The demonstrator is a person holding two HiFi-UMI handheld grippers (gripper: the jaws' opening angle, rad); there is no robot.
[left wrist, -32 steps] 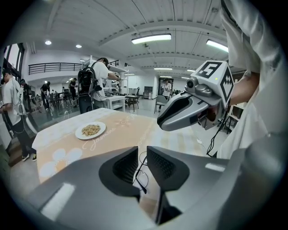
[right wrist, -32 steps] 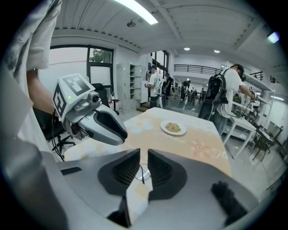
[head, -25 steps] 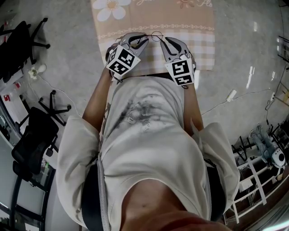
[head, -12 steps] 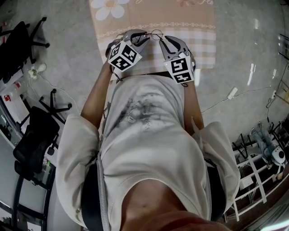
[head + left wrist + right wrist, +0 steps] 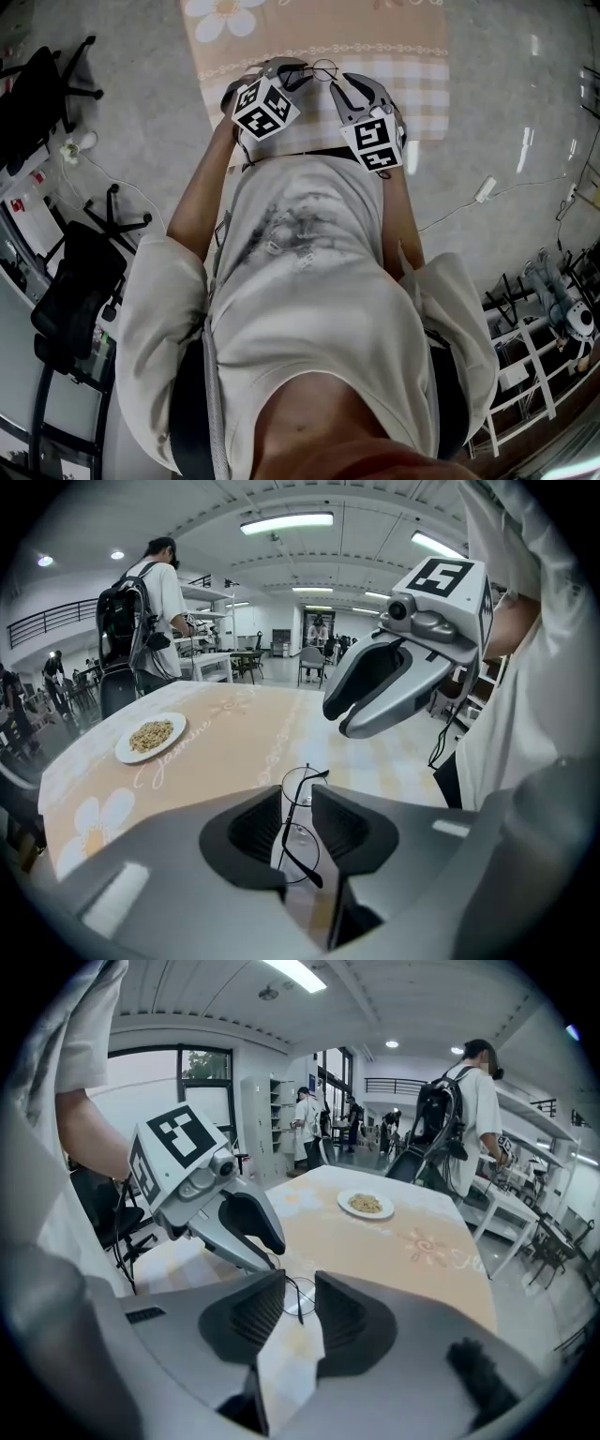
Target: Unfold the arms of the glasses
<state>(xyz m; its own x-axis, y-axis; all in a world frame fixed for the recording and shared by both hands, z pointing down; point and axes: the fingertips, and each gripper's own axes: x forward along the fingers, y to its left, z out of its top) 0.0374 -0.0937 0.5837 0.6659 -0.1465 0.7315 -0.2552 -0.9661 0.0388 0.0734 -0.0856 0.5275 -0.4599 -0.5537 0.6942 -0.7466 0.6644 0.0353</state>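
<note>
Where two just-opened claws, one glasses.

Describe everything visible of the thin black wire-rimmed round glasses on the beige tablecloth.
The glasses are thin black wire with two round clear lenses, a slim bridge and a dark arm angling off each outer end; how far unfolded, I cannot tell. They seem to lie on the beige checked tablecloth, in the gap of the grey left gripper, whose jaws have just been opening and do not press them. The right gripper, also just opening, frames one lens.
</note>
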